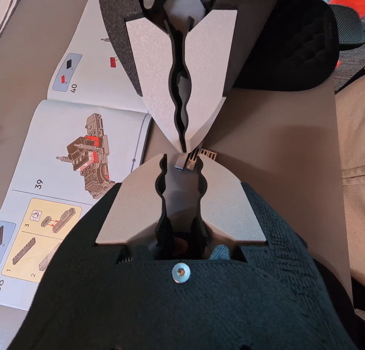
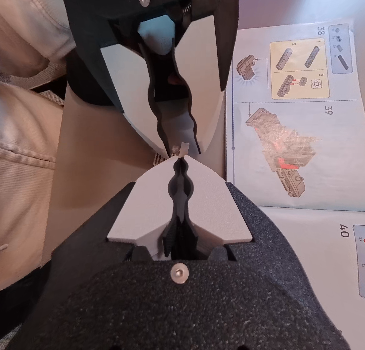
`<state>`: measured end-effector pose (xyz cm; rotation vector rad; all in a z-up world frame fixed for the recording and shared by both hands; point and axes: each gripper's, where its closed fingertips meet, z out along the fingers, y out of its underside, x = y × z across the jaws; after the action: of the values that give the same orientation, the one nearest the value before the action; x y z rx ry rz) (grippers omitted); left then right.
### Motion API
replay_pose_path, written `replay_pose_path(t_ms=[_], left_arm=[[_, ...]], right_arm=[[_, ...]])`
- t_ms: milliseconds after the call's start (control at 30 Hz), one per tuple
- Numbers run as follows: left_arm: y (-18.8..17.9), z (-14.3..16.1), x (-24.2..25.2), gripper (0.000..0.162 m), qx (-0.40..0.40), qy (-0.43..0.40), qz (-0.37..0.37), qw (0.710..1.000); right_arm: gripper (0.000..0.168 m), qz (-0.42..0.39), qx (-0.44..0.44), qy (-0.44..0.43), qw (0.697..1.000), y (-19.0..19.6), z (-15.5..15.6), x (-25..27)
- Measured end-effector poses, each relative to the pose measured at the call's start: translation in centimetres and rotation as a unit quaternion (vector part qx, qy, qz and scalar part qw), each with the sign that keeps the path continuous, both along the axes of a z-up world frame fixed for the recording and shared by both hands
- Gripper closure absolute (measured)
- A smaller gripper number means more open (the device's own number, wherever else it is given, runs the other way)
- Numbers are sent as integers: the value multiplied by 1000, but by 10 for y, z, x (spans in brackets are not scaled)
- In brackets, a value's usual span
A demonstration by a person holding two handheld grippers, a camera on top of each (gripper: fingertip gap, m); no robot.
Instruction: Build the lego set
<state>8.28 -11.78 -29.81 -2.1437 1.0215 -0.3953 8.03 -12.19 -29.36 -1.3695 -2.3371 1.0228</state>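
Note:
My left gripper [image 1: 181, 158] is open, its jaws on either side of two small grey Lego pieces. One is a smooth grey tile [image 1: 180, 162]. The other is a grey studded piece [image 1: 190, 164] joined to a pale grille part [image 1: 207, 153] that passes behind the left gripper's right finger. My right gripper [image 1: 184, 149] comes in from the opposite side, shut on the tile's end. In the right wrist view the right gripper [image 2: 180, 158] pinches the tile [image 2: 185, 147] beside the studded piece [image 2: 174, 149] and the grille [image 2: 158, 158]. The left gripper [image 2: 183, 152] stands open around them.
An open instruction booklet [image 1: 79, 142] lies on the beige table [image 1: 266, 162] and also shows in the right wrist view [image 2: 296, 123]. A black office chair [image 1: 296, 44] stands past the table edge. A person's beige trousers [image 2: 23, 142] are close by that edge. My two grippers' fingertips are within a few centimetres of each other.

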Motion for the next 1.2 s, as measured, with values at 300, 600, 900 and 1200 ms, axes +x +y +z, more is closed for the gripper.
replay_pose_path(t_ms=[300, 600, 900, 1200], left_arm=[[-1, 0, 1, 134, 0, -5, -3, 1000], [-1, 0, 1, 135, -1, -8, -5, 1000], [-2, 0, 2, 138, -3, -10, -10, 1000], [-2, 0, 0, 136, -4, -11, -6, 1000]], right_arm=[[168, -14, 44, -48, 998, -1, -1, 0], [168, -41, 62, -95, 993, 0, -1, 0], [168, -54, 52, -115, 990, 0, -1, 0], [167, -18, 47, -72, 996, -1, 0, -3]])
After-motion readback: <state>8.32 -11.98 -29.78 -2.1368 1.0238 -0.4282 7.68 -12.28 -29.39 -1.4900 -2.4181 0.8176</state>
